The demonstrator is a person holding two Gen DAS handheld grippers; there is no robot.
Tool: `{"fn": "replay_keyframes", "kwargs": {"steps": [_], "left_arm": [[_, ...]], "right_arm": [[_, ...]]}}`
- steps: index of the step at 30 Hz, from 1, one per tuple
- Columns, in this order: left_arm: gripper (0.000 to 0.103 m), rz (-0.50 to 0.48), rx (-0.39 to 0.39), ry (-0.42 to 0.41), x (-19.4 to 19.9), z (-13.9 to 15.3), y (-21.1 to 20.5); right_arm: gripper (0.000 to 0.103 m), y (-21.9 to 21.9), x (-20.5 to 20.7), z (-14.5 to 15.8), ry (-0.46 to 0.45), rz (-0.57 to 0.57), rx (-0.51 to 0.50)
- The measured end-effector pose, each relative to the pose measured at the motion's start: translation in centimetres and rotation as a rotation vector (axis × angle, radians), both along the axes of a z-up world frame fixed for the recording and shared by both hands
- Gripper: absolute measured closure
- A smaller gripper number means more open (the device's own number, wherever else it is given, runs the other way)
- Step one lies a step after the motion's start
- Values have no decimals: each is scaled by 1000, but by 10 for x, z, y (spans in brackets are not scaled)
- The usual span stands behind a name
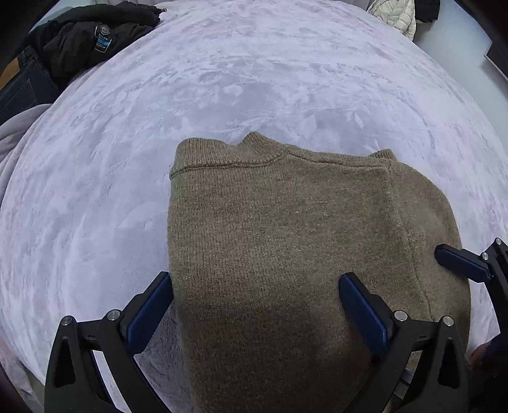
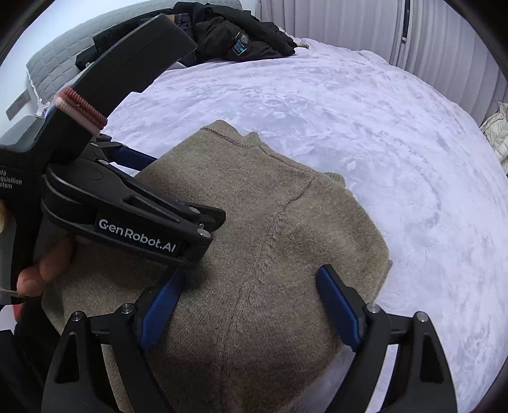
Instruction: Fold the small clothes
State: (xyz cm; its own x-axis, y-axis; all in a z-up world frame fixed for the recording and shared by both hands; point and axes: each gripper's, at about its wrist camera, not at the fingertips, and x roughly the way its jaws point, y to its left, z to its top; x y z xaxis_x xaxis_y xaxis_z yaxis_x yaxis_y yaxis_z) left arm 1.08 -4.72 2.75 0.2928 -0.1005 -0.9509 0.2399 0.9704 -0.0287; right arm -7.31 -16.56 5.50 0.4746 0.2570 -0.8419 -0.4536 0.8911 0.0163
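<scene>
Brown knit sweater (image 1: 285, 247) lies folded into a compact block on the bed (image 1: 222, 95), which is covered in a pale lilac plush blanket (image 2: 397, 152). Ribbed collar edge points away from both cameras, sleeve seam visible along the right side of the fold.

Left tool (image 1: 255, 305): jaws spread wide, blue pads either side of the sweater's near-left portion. Left pad (image 1: 149, 313) sits right at the sweater's left edge, the other pad over the knit. Nothing clamped between them. Can't tell whether the pads touch the fabric or hover just above it.

Right tool (image 2: 247, 308): also spread wide, both blue pads over the near-right part of the sweater, nothing pinched. In the left wrist view one of its fingertips (image 1: 457, 260) pokes in from the right edge, over the sweater's right border.

Right wrist view shows the left tool's black body crossing in from the left, just beside the right tool, with the person's left hand (image 2: 47, 267) wrapped on its handle.

Background: black jacket (image 1: 92, 41) and dark jeans (image 1: 22, 85) heaped at the far corner of the bed, cream quilted jacket (image 1: 397, 16) off the opposite far edge, curtains (image 2: 381, 28) behind
</scene>
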Motion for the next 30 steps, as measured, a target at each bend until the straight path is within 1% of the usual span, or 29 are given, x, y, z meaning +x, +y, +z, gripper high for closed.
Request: {"fn": "replay_keyframes", "kwargs": {"steps": [2,5,7,8,9,10,11,12,14,15,17,19,21,23,24,26,28,30], "left_arm": [[0,34,-21,-1,11,6,8],[0,114,20,25,37,2,24],[0,105,23,59,51,-7,29],[0,107,3,84,56,-9,33],[0,117,-14,92,57,-7,37],[0,130,-10,74,55,-1,40],[0,146,5,33,51,9,43],[0,149,-8,-9,43,20,45],[0,106,-71,-21,28,32,41],[0,83,-66,-36,17,37,35],[0,62,-7,-68,-4,40,26],[0,52,12,-71,-16,37,21],[0,63,27,-57,-30,30,22],[0,52,10,-49,-41,23,21],[0,50,15,-48,-47,19,20],[0,65,20,-58,-56,16,22],[0,82,6,-54,-65,18,26],[0,77,17,-70,-74,22,26]], "right_arm": [[12,1,3,-1,3,6,2],[11,1,7,-2,11,19,5],[11,-1,7,-1,17,29,12],[11,-3,7,0,20,32,17],[11,-5,7,1,23,27,20],[11,-8,6,5,27,6,23],[11,-10,4,9,26,-17,26],[11,-13,1,15,20,-33,40],[10,-17,-9,31,-5,-25,107],[10,-16,-13,37,-16,-9,130],[10,-7,-18,42,-25,25,134],[10,2,-21,39,-9,53,135],[10,9,-24,30,20,71,131],[11,13,-29,16,45,74,94],[11,13,-35,12,33,78,76],[10,9,-51,10,5,81,77],[10,4,-66,10,4,66,76],[10,2,-79,10,-7,58,60]]}}
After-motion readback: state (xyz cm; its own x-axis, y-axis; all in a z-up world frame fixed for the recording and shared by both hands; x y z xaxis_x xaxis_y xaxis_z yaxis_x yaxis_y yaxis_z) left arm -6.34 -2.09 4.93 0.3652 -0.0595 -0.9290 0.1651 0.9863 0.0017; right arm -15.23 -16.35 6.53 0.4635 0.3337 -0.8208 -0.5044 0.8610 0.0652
